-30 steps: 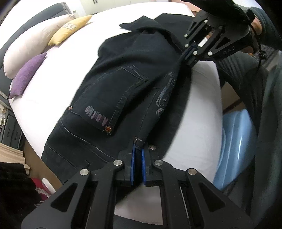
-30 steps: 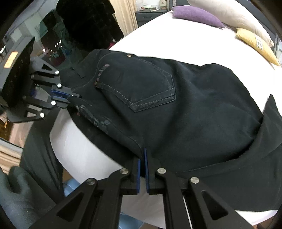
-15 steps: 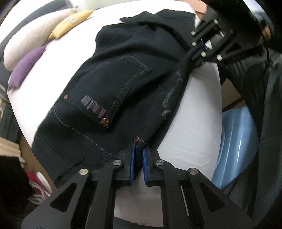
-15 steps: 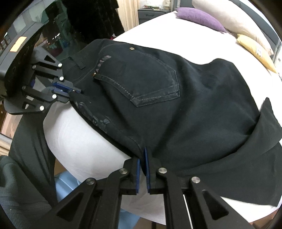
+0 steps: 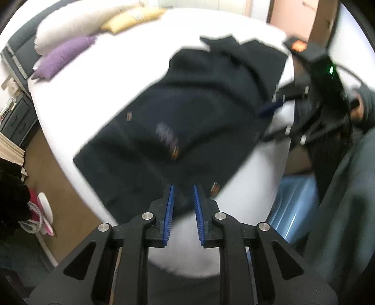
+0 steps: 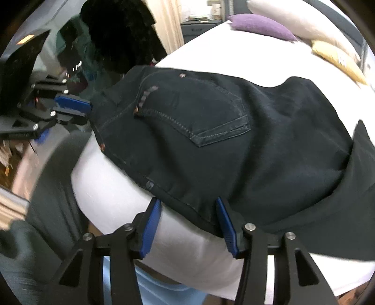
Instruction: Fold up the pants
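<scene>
Dark jeans (image 6: 211, 131) lie folded lengthwise on the white bed (image 6: 112, 178), back pocket up, waistband toward the bed's near corner. They also show, blurred, in the left wrist view (image 5: 187, 122). My left gripper (image 5: 183, 201) is open, its blue pads either side of the waistband edge, gripping nothing. My right gripper (image 6: 188, 218) is open wide at the jeans' near edge. The left gripper shows from the right wrist view (image 6: 70, 110), the right one from the left wrist view (image 5: 279, 108).
A purple pillow (image 5: 63, 58), a white pillow (image 5: 77, 28) and a yellow pillow (image 5: 131, 21) lie at the head of the bed. A light blue object (image 5: 293, 206) stands beside the bed. A nightstand (image 5: 16, 117) and dark hanging clothes (image 6: 121, 32) flank the bed.
Both grippers have opened and let go of the jeans' edge, which now rests on the bed. Both have pulled back a little.
</scene>
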